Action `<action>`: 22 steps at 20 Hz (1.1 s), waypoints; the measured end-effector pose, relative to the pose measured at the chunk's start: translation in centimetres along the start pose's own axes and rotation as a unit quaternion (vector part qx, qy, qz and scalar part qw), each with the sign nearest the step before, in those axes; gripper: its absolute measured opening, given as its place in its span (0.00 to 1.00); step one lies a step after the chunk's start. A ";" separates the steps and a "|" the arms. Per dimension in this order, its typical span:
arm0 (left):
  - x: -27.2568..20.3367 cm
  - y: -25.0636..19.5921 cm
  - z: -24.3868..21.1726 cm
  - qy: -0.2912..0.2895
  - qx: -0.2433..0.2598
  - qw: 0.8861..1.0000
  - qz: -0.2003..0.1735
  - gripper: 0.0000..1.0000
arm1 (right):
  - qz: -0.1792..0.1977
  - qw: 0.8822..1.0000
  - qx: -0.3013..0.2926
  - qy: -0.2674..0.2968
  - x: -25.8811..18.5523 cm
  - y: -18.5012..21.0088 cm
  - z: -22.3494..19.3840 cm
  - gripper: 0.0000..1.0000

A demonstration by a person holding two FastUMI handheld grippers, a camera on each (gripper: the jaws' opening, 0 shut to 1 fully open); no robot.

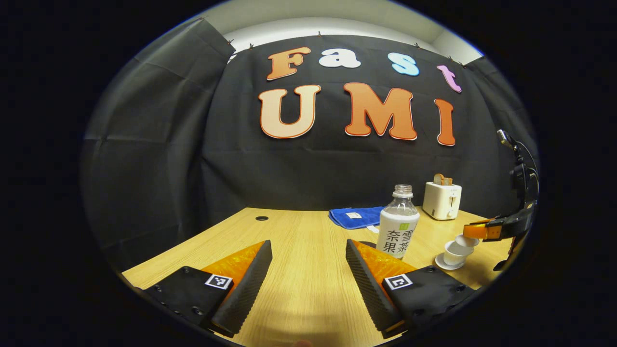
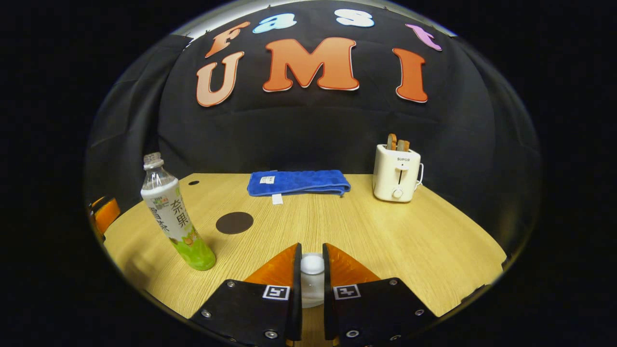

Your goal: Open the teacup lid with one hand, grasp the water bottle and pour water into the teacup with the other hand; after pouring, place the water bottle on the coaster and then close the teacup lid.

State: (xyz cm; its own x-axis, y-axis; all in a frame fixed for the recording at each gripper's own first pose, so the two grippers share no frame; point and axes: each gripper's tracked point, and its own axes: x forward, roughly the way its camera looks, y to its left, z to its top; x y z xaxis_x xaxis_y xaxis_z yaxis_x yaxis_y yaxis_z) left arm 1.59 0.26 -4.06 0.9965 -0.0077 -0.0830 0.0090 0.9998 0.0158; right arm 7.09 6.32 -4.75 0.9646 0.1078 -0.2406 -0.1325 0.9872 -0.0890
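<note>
The teacup [image 1: 455, 254] sits at the lower right of my left gripper view, on its saucer [image 1: 448, 262], with the lid [image 1: 466, 240] tilted just above its rim and caught by my right gripper [image 1: 475, 231], which reaches in from the right edge. I judge the lid is coming off or just off; pouring, parking the bottle and closing up are all left to do. The water bottle [image 1: 398, 221] stands upright right of centre, cap off, just behind my left gripper [image 1: 308, 270], whose fingers are spread wide with nothing between them over bare table [image 1: 299, 231]. A blue towel [image 1: 354, 217] lies behind the bottle and a white toaster [image 1: 442, 200] stands to the upper right, well back.

In my right gripper view, my right gripper [image 2: 312, 272] at bottom centre is clamped on the lid's white knob [image 2: 312, 265], both fingers pressing its sides. The water bottle [image 2: 176, 212] stands at the left, untouched. The dark round coaster [image 2: 234, 222] lies left of centre, bare, between the bottle and the towel [image 2: 299, 182], apart from both. The toaster [image 2: 397, 171] stands at the upper right, clear of the work. Nothing blocks the path from bottle to cup; I only need to keep the lifted lid clear of the pour.
</note>
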 end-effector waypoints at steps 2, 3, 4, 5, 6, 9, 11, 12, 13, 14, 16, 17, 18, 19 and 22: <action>-0.1 -1.1 0.1 -0.002 -0.001 1.000 -0.013 0.98 | -0.011 1.000 0.002 -0.008 -0.4 -1.6 0.6 0.18; -0.1 -1.8 0.2 -0.003 -0.001 1.000 -0.021 0.99 | -0.018 1.000 0.005 -0.010 -0.5 -2.4 0.7 0.18; -0.2 -2.5 0.2 -0.004 0.000 1.000 -0.031 0.99 | -0.025 1.000 0.006 -0.009 -0.6 -3.3 0.8 0.18; -0.2 -3.4 0.0 -0.003 0.001 0.999 -0.040 0.98 | -0.033 0.999 0.007 -0.008 -0.7 -4.1 0.5 0.18; -0.1 -4.3 -0.1 -0.001 0.002 0.999 -0.050 0.99 | -0.040 0.999 0.011 -0.006 -0.8 -5.0 0.3 0.18; 0.0 -6.9 -0.7 0.007 0.009 0.997 -0.077 0.99 | -0.058 0.998 0.020 0.001 -1.0 -7.2 -0.5 0.18; 0.2 -8.9 -1.4 0.014 0.013 0.995 -0.099 0.99 | -0.063 0.998 0.026 0.003 -0.8 -8.2 -0.9 0.18; 0.3 -9.6 -1.7 0.018 0.014 0.994 -0.108 0.99 | -0.063 0.998 0.027 0.004 -0.8 -8.4 -1.1 0.18; 0.4 -10.3 -2.0 0.021 0.016 0.993 -0.114 0.99 | -0.065 0.997 0.029 0.002 -0.7 -8.8 -1.1 0.18; 0.6 -10.8 -2.2 0.024 0.019 0.993 -0.117 0.99 | -0.068 0.997 0.029 0.001 -0.4 -9.2 -1.1 0.18; 1.4 -11.3 -2.6 0.031 0.025 0.992 -0.119 0.99 | -0.067 0.997 0.031 0.003 0.3 -9.5 -1.4 0.18; 1.7 -11.4 -2.9 0.036 0.027 0.992 -0.118 0.99 | -0.066 0.997 0.032 0.006 0.6 -9.5 -1.6 0.18; 2.1 -11.6 -3.1 0.038 0.029 0.992 -0.116 0.99 | -0.065 0.997 0.033 0.008 1.0 -9.4 -1.9 0.18; 2.5 -11.7 -3.2 0.040 0.031 0.992 -0.115 0.99 | -0.066 0.997 0.033 0.012 1.2 -9.7 -2.2 0.18; 3.7 -12.0 -3.8 0.047 0.039 0.992 -0.109 0.99 | -0.061 0.998 0.029 0.017 2.1 -9.7 -2.9 0.19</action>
State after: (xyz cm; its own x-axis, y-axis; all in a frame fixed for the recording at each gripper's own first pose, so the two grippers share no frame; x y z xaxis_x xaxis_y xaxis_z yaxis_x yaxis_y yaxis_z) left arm 4.89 -11.73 -8.32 0.9578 -0.2191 -0.1858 0.2343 0.9701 0.0638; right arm 9.78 -3.40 -7.16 0.9641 -0.0175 -0.2648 0.0004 0.9979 -0.0646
